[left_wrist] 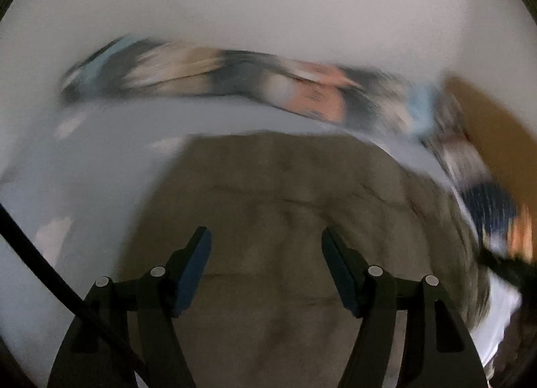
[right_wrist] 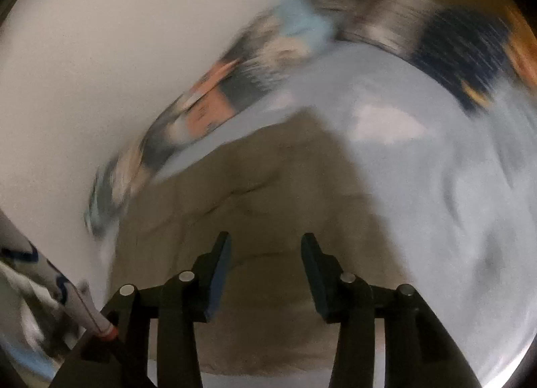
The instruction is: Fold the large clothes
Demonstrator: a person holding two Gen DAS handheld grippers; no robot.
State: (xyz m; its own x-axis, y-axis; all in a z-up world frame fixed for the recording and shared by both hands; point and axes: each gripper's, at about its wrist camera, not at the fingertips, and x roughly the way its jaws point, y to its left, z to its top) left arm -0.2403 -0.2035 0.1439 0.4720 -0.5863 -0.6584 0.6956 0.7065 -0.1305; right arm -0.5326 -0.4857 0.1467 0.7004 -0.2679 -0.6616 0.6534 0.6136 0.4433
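A tan-brown garment (left_wrist: 285, 193) lies spread on a pale blue sheet (left_wrist: 100, 159), with creases and seams across it. My left gripper (left_wrist: 266, 237) is open and empty, hovering above the garment. In the right wrist view the same garment (right_wrist: 261, 186) lies below my right gripper (right_wrist: 266, 243), which is also open and empty. Both views are blurred by motion.
A row of mixed-colour clothes (left_wrist: 235, 76) lies along the far edge of the sheet against a white wall (left_wrist: 268, 2); it also shows in the right wrist view (right_wrist: 302, 45). A dark striped item (left_wrist: 486, 206) sits at the right. A black cable (left_wrist: 50, 274) crosses the lower left.
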